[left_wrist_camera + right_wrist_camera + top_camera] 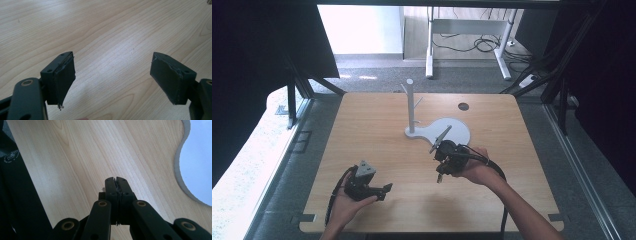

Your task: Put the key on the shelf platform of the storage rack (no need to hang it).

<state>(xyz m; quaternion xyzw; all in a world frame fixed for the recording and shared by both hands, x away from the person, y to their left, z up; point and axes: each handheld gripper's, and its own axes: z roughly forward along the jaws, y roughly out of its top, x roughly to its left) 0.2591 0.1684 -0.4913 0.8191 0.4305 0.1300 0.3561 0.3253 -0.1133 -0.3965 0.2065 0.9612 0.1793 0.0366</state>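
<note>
Flanking bare table [112,37] (left jaws apart)

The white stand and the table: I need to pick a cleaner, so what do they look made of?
The stand looks like matte white plastic or painted board, with a smooth, uniform surface; which one is unclear. The table looks like pale wood or wood-grain laminate, with visible grain lines and a soft sheen.

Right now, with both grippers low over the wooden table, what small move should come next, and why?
Probably open the right gripper first. In the right gripper view its jaws are pressed together with nothing between them, so it cannot take anything. It lies closest to the white stand, whose round base is just beside it. The left gripper already stands open over bare table.
</note>
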